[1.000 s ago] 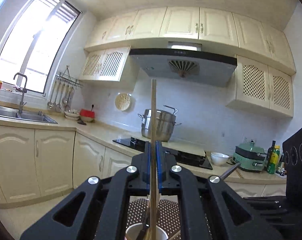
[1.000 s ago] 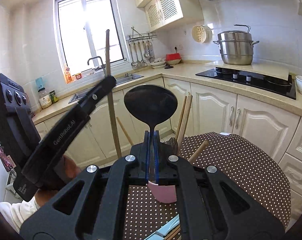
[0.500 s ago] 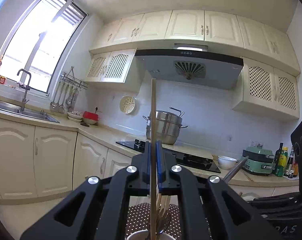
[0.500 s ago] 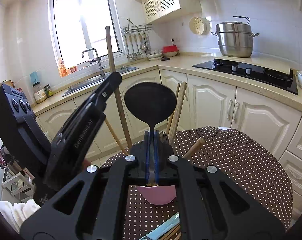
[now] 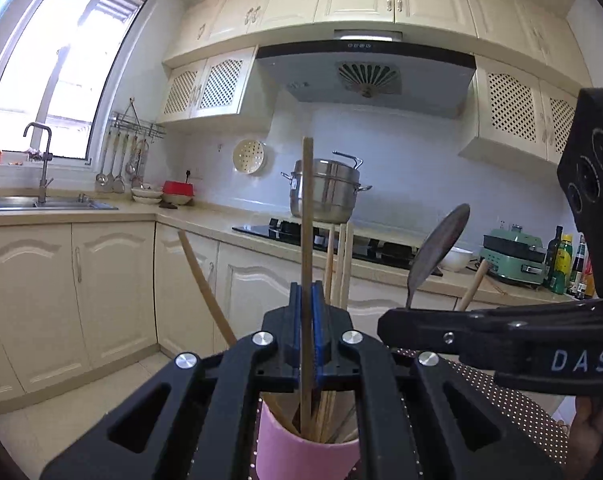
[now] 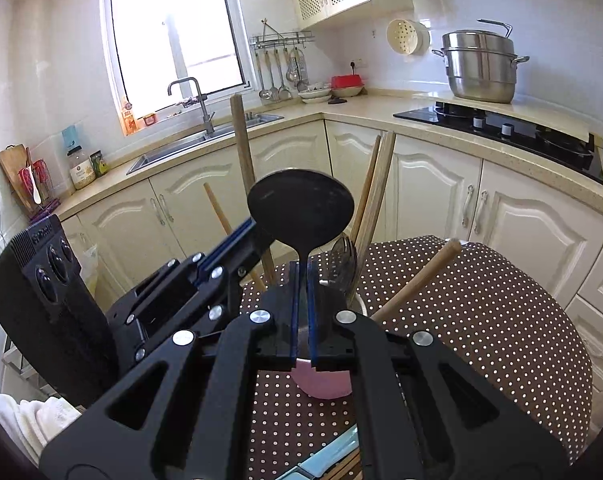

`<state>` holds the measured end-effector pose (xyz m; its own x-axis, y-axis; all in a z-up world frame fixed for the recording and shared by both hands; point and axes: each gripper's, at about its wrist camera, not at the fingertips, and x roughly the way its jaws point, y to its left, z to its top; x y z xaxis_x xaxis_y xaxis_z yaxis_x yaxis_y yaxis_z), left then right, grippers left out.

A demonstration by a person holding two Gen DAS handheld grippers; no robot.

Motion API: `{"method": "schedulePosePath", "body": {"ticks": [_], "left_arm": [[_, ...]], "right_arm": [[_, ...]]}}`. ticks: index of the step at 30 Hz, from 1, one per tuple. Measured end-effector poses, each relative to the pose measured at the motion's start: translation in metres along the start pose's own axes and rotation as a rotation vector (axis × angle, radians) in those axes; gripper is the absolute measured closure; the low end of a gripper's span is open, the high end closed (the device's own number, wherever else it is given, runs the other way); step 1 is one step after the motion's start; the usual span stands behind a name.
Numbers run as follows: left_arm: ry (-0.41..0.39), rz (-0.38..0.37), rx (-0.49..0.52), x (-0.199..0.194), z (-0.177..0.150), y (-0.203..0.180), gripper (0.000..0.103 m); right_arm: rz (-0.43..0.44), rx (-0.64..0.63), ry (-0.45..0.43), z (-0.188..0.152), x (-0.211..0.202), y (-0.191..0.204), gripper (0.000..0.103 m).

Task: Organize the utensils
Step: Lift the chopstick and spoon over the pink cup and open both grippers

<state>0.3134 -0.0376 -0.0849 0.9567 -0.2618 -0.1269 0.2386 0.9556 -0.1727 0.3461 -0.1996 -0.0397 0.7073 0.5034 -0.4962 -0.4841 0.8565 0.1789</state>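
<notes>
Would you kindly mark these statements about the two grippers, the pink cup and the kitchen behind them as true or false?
1. The left gripper is shut on a thin wooden stick. True.
2. The right gripper holds a white plastic fork. False: it is shut on a black round-headed spoon.
3. The pink cylindrical cup already holds several utensils. True.
4. The cup stands on bare wood. False: it stands on a brown cloth with white dots.
5. A stainless steel steamer pot sits on the counter by the black stove. True.
</notes>
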Motion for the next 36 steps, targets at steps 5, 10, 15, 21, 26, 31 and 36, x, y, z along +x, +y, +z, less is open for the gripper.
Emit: {"method": "schedulePosePath", "body": {"ticks": [5, 10, 15, 21, 26, 31, 36], "left_arm": [[0.027, -0.011, -0.044, -0.008, 0.000, 0.010, 0.068], [0.022, -0.012, -0.072, -0.023, 0.005, 0.020, 0.061], [0.030, 0.012, -0.062, -0.038, 0.012, 0.021, 0.053], [0.051, 0.075, -0.046, -0.052, 0.013, 0.027, 0.042], [0.111, 0.141, -0.012, -0.052, 0.010, 0.032, 0.041], [0.180, 0.156, -0.015, -0.052, 0.010, 0.038, 0.040], [0.195, 0.166, -0.020, -0.063, 0.014, 0.040, 0.040]], "right_arm": [[-0.010, 0.009, 0.018, -0.004, 0.004, 0.000, 0.099], [-0.022, 0.012, 0.026, -0.005, 0.006, 0.002, 0.099], [-0.025, 0.008, 0.040, -0.007, 0.009, 0.008, 0.099], [-0.036, 0.001, 0.067, -0.010, 0.018, 0.013, 0.099], [-0.052, 0.007, 0.079, -0.016, 0.022, 0.015, 0.099], [-0.057, 0.034, 0.082, -0.017, 0.022, 0.015, 0.098], [-0.067, 0.035, 0.073, -0.017, 0.014, 0.019, 0.093]]}}
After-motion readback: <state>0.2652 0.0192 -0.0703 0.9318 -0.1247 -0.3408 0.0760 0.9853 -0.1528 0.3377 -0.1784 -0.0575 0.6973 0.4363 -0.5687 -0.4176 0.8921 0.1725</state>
